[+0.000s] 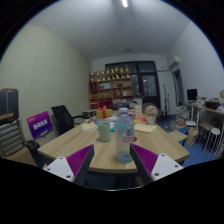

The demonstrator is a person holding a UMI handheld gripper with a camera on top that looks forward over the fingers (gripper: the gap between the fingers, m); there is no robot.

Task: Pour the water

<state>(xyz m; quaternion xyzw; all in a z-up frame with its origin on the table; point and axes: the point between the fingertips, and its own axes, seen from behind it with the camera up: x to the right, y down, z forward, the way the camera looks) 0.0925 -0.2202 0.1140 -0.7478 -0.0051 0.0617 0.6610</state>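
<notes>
A clear plastic water bottle (123,138) stands upright on the wooden table (70,142). A pale green cup (104,130) stands just left of it and a little farther back. My gripper (113,149) is open at the table's near edge, its purple pads (68,165) spread wide. The bottle rests on the table between the fingertips, nearer the right finger, with a gap on each side.
Small items, one of them orange (140,120), lie farther back on the table. A black chair (65,118) and a purple object (40,125) stand to the left. A shelf unit (112,86) lines the back wall, and a desk with a monitor (193,97) is at right.
</notes>
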